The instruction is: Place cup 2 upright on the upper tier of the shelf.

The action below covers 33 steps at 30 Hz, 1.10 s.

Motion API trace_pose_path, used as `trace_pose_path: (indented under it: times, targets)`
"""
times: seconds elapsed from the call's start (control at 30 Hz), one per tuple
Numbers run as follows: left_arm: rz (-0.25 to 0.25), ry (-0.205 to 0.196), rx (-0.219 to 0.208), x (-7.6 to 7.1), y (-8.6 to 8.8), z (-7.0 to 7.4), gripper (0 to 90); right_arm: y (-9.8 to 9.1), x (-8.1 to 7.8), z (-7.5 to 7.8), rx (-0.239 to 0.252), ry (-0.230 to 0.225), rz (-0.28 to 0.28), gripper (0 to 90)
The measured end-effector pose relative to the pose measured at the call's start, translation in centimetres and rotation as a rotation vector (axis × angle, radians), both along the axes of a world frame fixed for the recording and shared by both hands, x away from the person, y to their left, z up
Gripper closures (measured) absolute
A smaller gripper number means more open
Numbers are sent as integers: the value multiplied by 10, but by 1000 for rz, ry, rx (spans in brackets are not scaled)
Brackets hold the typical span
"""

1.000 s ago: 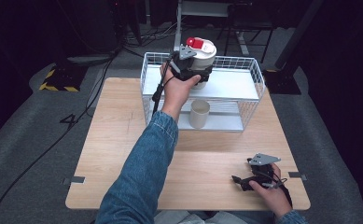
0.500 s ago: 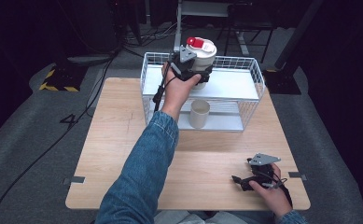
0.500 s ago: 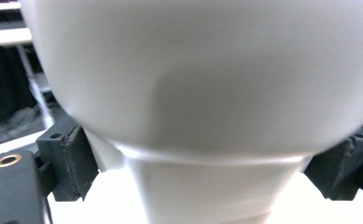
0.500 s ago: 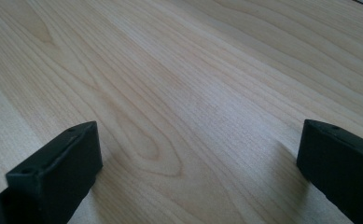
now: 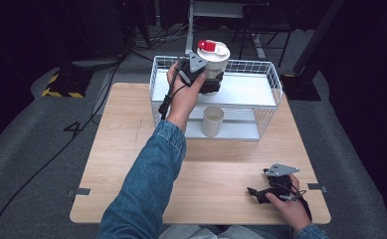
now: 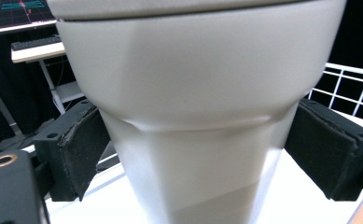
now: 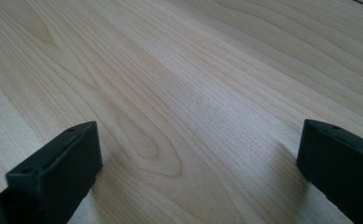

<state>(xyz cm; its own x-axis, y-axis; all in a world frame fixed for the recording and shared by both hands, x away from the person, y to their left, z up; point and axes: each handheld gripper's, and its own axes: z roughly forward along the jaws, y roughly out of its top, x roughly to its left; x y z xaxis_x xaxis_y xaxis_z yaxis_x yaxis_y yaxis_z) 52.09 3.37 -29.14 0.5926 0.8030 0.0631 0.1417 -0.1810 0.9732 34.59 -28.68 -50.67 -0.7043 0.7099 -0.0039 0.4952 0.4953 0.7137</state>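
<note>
1. Left tool point(image 5: 208, 79) is reached out to the far side of the table point(image 5: 131, 149), at the top shelf of a white wire rack point(image 5: 268, 82). Between its jaws stands a lidded cup point(image 5: 214, 57), cream-coloured with a red tab on the lid.
2. Left gripper view: the cup point(image 6: 193, 107) stands upright between the pads point(image 6: 83, 154). There is a visible gap on both sides; the jaws have just been opening. Pads no longer press, so this looks like a release, with the cup set on the upper shelf.
3. The cup's base is hidden behind the tool in the high view; I judge it rests on the shelf, near the left end.
4. A second cup point(image 5: 213, 121), open and lidless, stands on the rack's lower shelf, below and just near of the first. Likely the rack is being stocked level by level.
5. Right tool point(image 5: 275, 186) rests on the near right of the table, jaws wide apart with bare wood point(image 7: 193, 93) between them. It appears parked, kept clear of the reaching arm.
</note>
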Motion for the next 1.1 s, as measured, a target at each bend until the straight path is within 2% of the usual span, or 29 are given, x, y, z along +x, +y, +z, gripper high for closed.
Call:
trace_pose_path:
  times: [0.17,0.37,0.53,0.77,1.0,1.1]
  targets:
    - [2,-4,16,-6,3,3,112,0,0,0,-2,0,-1,0]
    - [3,-19,16,-19,17,10,112,0,0,0,0,1,0,0]
    - [1,-24,17,-33,31,14,112,0,0,0,0,1,0,0]
    - [0,-24,41,-56,50,18,113,0,0,0,0,3,-1,0]
    - [-11,-13,48,-80,66,16,113,0,0,0,-3,3,6,0]
    - [-10,-16,66,-90,73,15,113,0,1,0,-4,3,8,0]
